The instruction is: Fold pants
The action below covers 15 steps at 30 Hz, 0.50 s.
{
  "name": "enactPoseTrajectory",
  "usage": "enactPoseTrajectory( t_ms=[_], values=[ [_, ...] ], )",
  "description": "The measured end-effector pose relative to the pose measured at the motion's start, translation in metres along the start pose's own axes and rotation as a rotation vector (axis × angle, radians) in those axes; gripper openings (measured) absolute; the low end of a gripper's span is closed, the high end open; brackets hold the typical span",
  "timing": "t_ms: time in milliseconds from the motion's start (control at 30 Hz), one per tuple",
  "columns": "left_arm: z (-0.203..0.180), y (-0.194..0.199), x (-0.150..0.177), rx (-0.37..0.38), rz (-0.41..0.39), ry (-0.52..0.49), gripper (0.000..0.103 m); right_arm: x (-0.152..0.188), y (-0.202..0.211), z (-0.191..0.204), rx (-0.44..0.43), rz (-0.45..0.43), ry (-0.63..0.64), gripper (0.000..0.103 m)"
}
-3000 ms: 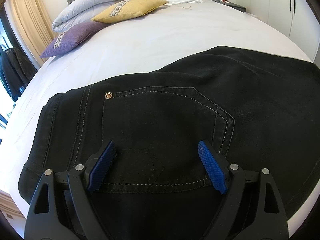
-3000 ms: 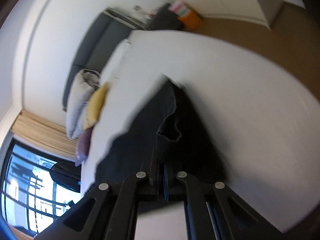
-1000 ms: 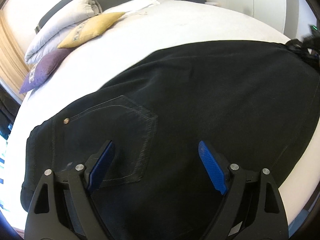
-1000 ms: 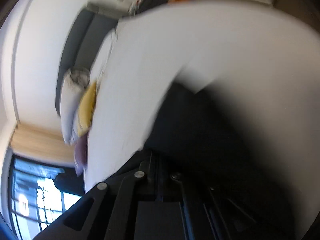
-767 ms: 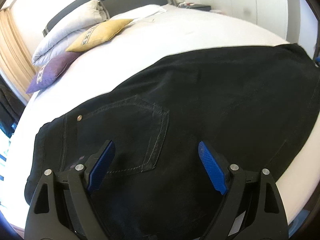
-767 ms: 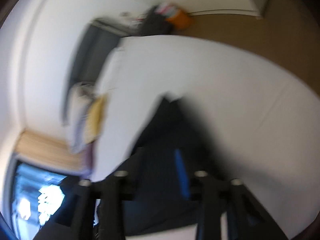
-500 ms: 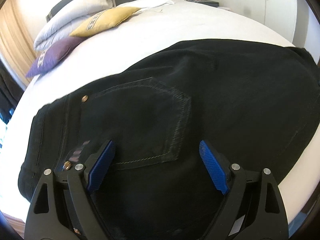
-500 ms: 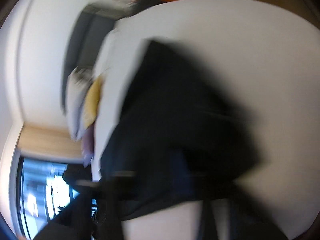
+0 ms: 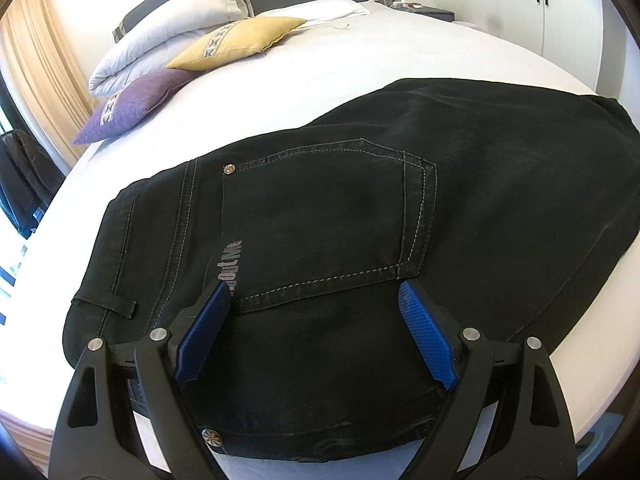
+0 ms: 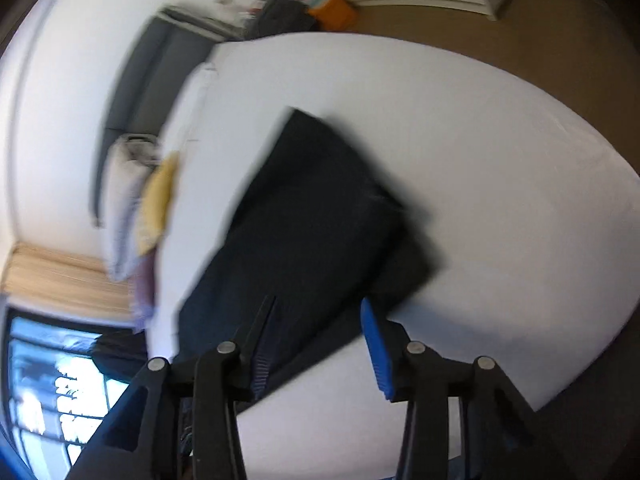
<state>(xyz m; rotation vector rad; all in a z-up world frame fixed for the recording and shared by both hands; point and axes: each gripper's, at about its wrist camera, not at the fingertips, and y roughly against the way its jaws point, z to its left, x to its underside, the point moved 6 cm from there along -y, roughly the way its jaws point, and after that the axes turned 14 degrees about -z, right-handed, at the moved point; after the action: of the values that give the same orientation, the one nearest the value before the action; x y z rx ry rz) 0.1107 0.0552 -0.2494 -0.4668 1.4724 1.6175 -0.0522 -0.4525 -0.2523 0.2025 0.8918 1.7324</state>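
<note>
Pants (image 9: 360, 216) lie folded under both spread, empty tongs, left (image 9: 312, 332) and, seemingly, blurred right (image 10: 316, 340).

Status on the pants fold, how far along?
Done: the black pants lie doubled over on the bed, back pocket up, legs folded into a compact rectangle in the right wrist view. In hand: nothing; the left hand-held gripper and right hand-held gripper are both open above the fabric. Left: probably one more fold or smoothing, though it may be finished.

Right wrist view smeared by motion blur

Beyond the parted jaws, the pants (image 10: 316, 216) show no seams or pocket; the pillows (image 10: 132, 208) are streaks.
</note>
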Motion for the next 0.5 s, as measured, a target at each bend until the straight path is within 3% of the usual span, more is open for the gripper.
enactPoseTrajectory(
  t_ms=[233,267,333,500],
  values=[
    [0.004,0.017,0.015,0.036,-0.013,0.066,0.087,-0.005,-0.043,0.007,-0.131,0.01,-0.169,0.046],
    [0.005,0.018,0.016,0.037,-0.017,0.067,0.087,-0.007,-0.047,0.006,-0.143,0.01,-0.17,0.043],
    [0.005,0.02,0.016,0.036,-0.019,0.066,0.087,-0.006,-0.048,0.008,-0.129,0.016,-0.137,0.005],
    [0.004,0.021,0.017,0.039,-0.018,0.052,0.087,-0.004,-0.042,0.001,-0.121,-0.015,-0.126,0.003]
  ],
)
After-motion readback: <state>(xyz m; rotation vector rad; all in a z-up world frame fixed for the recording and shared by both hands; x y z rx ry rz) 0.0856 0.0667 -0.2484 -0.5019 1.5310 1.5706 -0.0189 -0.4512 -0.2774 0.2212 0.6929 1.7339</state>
